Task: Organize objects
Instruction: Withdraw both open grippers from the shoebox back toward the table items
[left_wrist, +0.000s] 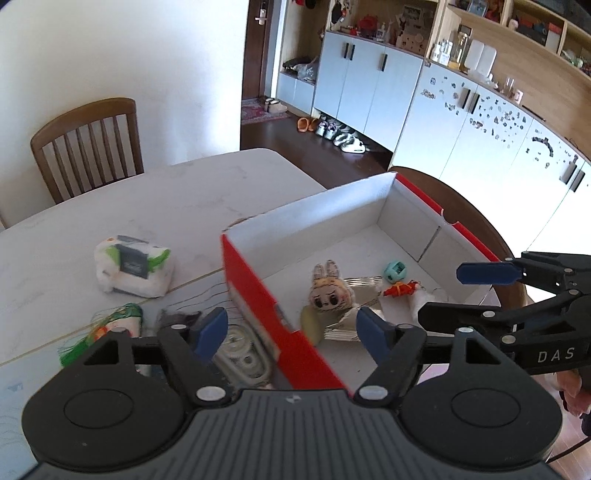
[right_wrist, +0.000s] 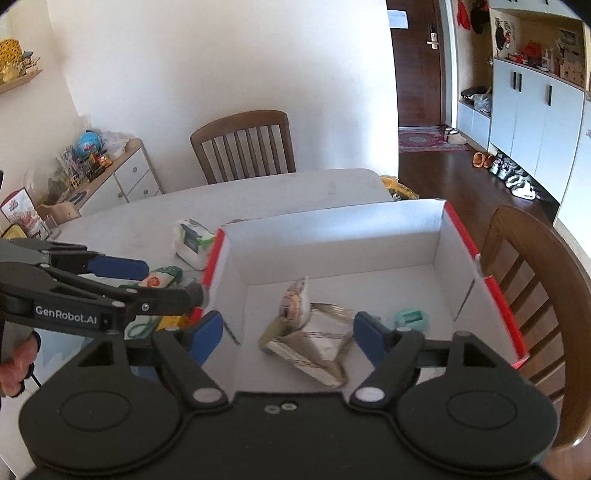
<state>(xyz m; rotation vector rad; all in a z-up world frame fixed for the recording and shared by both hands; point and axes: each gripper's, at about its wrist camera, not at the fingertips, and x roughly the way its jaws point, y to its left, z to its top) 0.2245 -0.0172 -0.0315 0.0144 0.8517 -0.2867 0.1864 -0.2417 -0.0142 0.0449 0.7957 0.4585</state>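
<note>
Hovering open, empty left tongs (left_wrist: 291, 328) and right tongs (right_wrist: 288, 332), white marble table (left_wrist: 147, 199), wooden chair (left_wrist: 88, 147), grey cabinets (left_wrist: 369, 85)

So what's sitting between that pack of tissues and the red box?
Nothing: in the left wrist view only bare table separates the tissue pack from the red box. The right wrist view shows them closer together, still nothing between.

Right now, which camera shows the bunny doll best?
The left wrist view: the bunny doll faces the camera inside the box. In the right wrist view it appears side-on and blurred.
</note>
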